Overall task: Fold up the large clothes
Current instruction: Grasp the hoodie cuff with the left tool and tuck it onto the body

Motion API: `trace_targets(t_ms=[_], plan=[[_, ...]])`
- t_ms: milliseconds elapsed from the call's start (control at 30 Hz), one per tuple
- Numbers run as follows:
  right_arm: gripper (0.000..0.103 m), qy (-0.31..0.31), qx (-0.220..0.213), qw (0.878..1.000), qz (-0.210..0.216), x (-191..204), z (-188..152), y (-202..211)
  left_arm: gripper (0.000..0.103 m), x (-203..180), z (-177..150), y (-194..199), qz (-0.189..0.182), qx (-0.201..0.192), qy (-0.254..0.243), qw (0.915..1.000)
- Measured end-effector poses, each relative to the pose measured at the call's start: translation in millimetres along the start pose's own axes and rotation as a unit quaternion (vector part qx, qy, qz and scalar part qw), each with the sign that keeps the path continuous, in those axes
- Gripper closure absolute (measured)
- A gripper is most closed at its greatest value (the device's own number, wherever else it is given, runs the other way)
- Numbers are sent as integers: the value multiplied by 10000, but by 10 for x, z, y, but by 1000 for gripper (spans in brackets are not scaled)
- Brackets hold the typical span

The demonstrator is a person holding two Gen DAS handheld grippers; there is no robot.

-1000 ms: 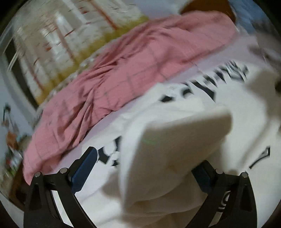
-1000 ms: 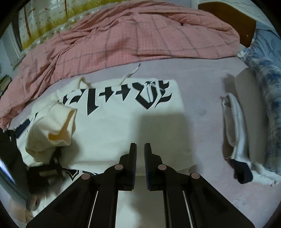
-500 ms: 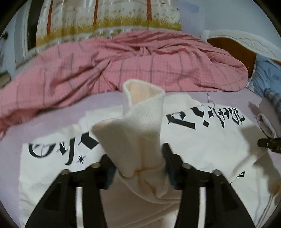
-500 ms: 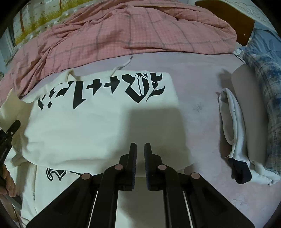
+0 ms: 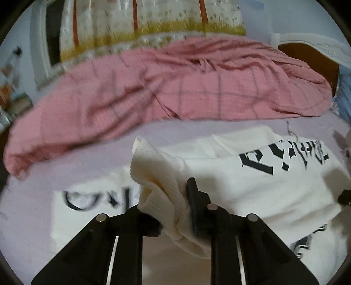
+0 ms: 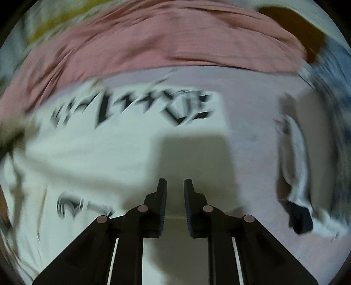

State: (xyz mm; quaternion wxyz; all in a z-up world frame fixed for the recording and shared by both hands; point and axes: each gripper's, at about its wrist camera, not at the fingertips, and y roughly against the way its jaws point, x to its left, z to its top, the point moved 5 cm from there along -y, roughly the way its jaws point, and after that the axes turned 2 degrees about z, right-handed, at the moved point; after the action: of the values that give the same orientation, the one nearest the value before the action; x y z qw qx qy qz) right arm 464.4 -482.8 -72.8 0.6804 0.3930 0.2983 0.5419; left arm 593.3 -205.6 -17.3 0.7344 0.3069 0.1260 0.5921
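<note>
Since a second ago, my left tool has closed from wide open onto the ribbed cuff and is closing on it now, cloth bunched between the jaws. My right tool was pinched narrow; its jaws are opening, with nothing between them, above the hoodie.

I judge this the sleeve-folding step: cuff gripped, to be carried across the body and laid flat. The next move calls for a firm grip and for the right tool to steady the body.

One cream hoodie with black lettering lies spread on the bed. To its right I count one small folded white garment. Behind, one pink quilt, then one curtain.
</note>
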Motion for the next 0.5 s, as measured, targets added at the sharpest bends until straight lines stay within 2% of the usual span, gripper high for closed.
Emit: trace_targets(t_ms=[100,200,300,367,433,500], plan=[[86,114,143,9998,19,167,-4,-135,84,77,29,157,248,-362,-156,9989],[86,152,216,9996,-69,230,-7,-236,84,101,30,240,340,-416,-351,9979],[85,104,141,9998,132,285,9,-207,84,124,40,309,795,-575,-688,9928],[81,76,122,9995,295,311,8,-199,84,183,49,313,847,-559,-781,9918],[74,72,97,9997,214,307,6,-195,84,251,30,298,857,-496,-734,9924],[73,57,95,9999,109,278,8,-202,84,297,-6,259,860,-400,-674,9932]])
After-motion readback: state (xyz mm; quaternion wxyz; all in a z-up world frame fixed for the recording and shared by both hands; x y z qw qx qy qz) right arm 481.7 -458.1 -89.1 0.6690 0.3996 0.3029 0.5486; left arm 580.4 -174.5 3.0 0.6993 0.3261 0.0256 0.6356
